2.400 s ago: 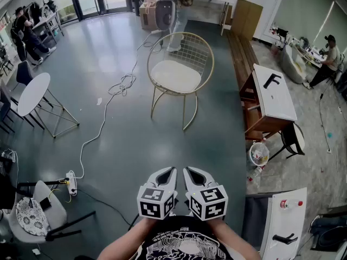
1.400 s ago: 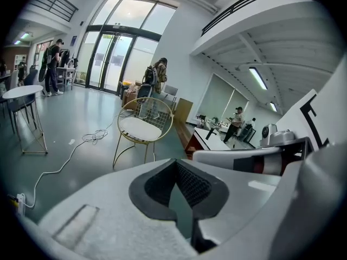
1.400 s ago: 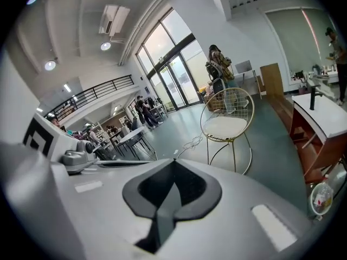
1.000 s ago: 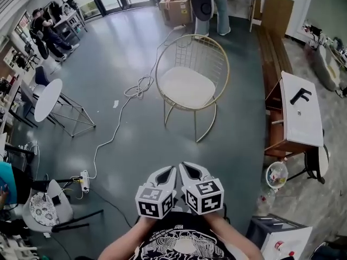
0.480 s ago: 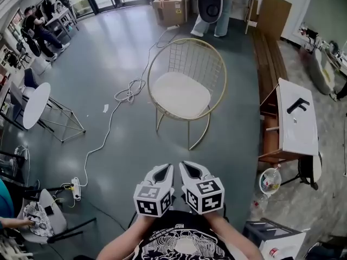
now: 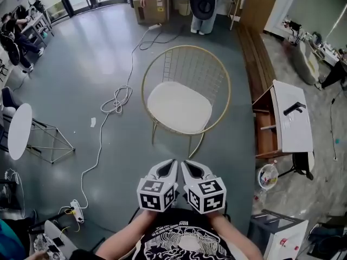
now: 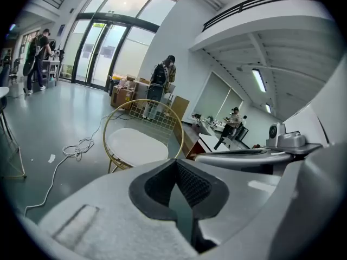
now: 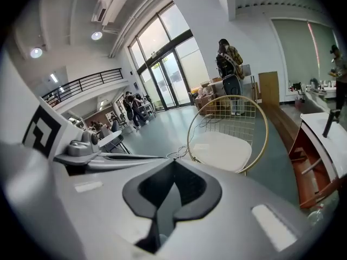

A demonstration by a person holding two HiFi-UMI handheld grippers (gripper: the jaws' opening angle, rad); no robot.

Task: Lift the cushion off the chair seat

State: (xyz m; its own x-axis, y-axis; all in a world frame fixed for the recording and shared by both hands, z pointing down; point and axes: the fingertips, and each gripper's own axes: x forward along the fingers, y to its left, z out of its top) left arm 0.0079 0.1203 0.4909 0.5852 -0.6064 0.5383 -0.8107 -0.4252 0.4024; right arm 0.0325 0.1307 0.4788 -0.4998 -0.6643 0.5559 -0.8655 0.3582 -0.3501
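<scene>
Item, nearest: left gripper (image 6: 172, 162) and right gripper (image 6: 184, 163), held side by side low in the head view, marker cubes towards the person, tips pointing at the chair. Each gripper's own view shows its jaws pressed together with nothing between them – both clenched and empty. Left of them, on the grey floor: power strip (image 6: 76, 211), from which a white cable (image 6: 116, 99) runs away in loops. Right: small bin (image 6: 268, 176) beside a white-topped table (image 6: 291, 129) bearing a black object (image 6: 294, 108). Ahead, well apart from both grippers: gold wire chair (image 6: 223, 72), upright, with the white cushion (image 6: 179, 106) lying flat on its seat – untouched. Far left: round white table (image 6: 19, 130). Beyond the chair: cardboard boxes (image 6: 149, 4) and a standing person (image 6: 203, 7).
</scene>
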